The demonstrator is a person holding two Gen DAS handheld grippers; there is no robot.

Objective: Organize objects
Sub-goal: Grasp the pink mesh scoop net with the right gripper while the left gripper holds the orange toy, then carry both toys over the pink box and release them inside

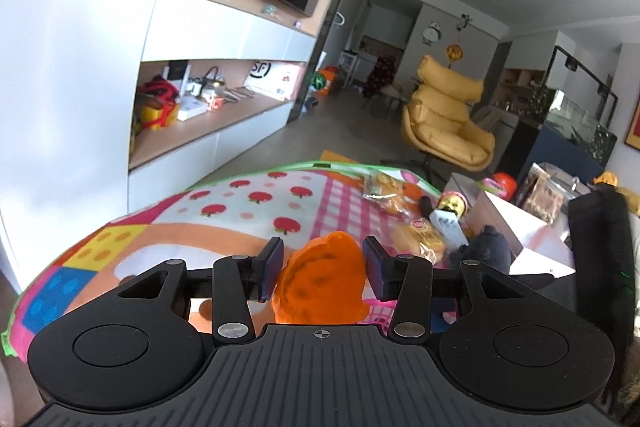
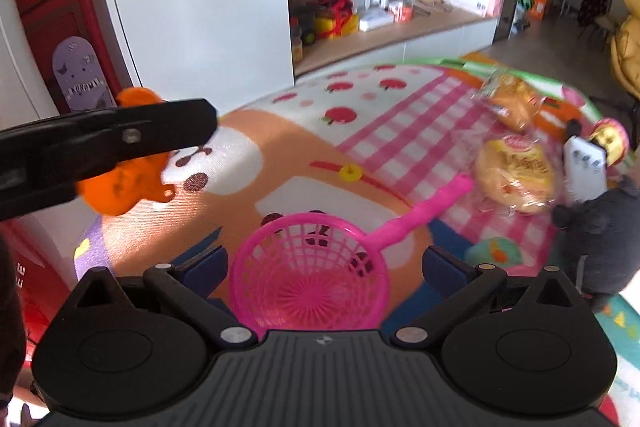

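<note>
While little looks sorted yet, an orange translucent mould is gripped by the left gripper; right gripper is held wide open around a pink plastic sieve (latticed, round). Wrapped buns at two o'clock are left on the glossy mat.

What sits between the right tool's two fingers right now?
In the right wrist view, the pink strainer lies on the patterned cloth between the right tool's wide-open fingers; neither pad touches it.
</note>
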